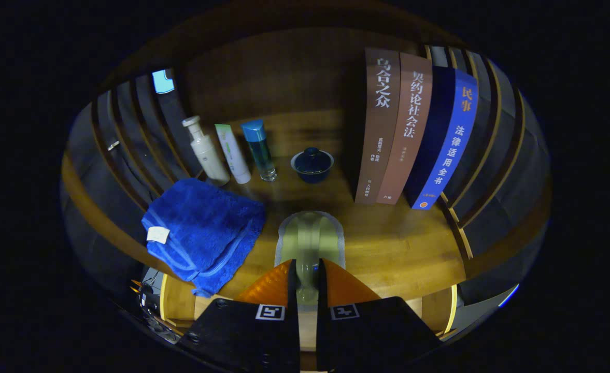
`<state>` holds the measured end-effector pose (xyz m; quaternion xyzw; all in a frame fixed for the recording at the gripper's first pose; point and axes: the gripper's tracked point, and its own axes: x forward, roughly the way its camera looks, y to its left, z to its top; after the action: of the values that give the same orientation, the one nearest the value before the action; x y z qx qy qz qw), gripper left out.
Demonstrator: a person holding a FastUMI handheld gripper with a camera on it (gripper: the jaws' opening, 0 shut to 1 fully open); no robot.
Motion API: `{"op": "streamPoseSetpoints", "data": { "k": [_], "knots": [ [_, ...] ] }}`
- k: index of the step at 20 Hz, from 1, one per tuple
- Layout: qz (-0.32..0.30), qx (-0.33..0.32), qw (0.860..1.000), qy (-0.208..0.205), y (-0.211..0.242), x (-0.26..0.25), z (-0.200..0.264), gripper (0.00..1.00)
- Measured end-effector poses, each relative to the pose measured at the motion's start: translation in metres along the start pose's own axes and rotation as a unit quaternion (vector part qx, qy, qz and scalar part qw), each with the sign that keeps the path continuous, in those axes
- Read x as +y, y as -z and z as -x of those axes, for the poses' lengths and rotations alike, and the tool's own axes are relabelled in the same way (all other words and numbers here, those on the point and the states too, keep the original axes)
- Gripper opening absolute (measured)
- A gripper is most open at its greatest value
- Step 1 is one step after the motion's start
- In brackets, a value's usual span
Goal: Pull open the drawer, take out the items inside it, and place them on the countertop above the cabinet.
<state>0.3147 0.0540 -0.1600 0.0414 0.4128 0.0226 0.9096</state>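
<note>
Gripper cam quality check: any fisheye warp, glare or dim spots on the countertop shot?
Gripper view: strong fisheye bowing, so the books and side slats curve; lighting is dim, with the back panel in shadow; soft glare lies on the countertop ahead of the fingers; the blue towel is sharp; the gripper is shut on a pale olive item, whose near end looks soft.

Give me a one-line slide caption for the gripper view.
Gripper jaws shut on a pale green folded cloth over the wooden countertop, beside a blue folded towel.
</note>
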Motion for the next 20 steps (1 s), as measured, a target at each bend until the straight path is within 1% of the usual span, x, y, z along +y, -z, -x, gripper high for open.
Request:
{"op": "streamPoseSetpoints", "data": {
  "k": [3,5,6,10,13,16,18,20],
  "knots": [
    [0.003,0.001,1.000,0.014,-0.004,-0.007,-0.018,0.17],
    [-0.001,0.003,1.000,0.009,-0.001,-0.005,-0.025,0.23],
    [-0.002,-0.001,1.000,0.005,0.001,-0.004,-0.025,0.29],
    [0.013,-0.016,1.000,0.020,0.001,-0.009,-0.026,1.00],
    [0.006,-0.033,0.999,0.024,-0.001,-0.010,-0.017,0.99],
    [-0.004,-0.068,0.997,0.031,-0.006,-0.009,0.007,0.99],
    [-0.002,-0.105,0.994,0.033,-0.009,-0.008,0.029,0.99],
    [0.003,-0.166,0.986,0.035,-0.016,-0.007,0.058,0.99]
  ]
}}
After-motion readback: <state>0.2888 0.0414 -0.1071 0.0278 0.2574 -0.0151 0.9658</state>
